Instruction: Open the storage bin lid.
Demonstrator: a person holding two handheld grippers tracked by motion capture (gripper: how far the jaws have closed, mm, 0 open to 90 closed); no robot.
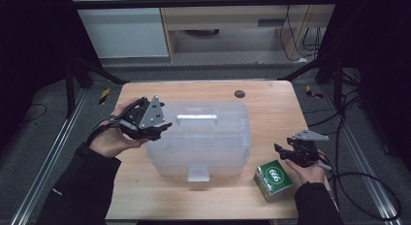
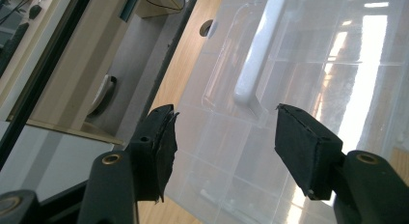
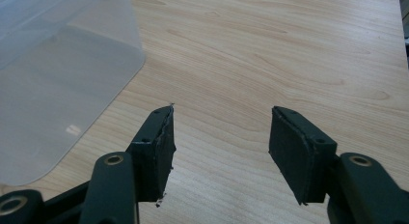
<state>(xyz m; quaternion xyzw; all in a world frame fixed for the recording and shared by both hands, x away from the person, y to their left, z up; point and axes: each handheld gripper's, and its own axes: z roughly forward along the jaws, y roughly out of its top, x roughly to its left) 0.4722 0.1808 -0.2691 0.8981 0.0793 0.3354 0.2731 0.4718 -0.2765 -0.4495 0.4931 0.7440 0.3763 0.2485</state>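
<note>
Storage box [image 1: 201, 140] sits mid-counter [image 1: 271, 96], lid shut, untouched. Your left hand-held gripper [image 1: 162, 125] hovers by its handle [image 2: 258, 52], jaws apart; your right hand-held gripper [image 1: 280, 150] waits spread above bare wood. Everything remains.

A wooden table [image 1: 271, 108] carries two things — a clear plastic box [image 1: 203, 137], a green carton [image 1: 273, 179].
</note>
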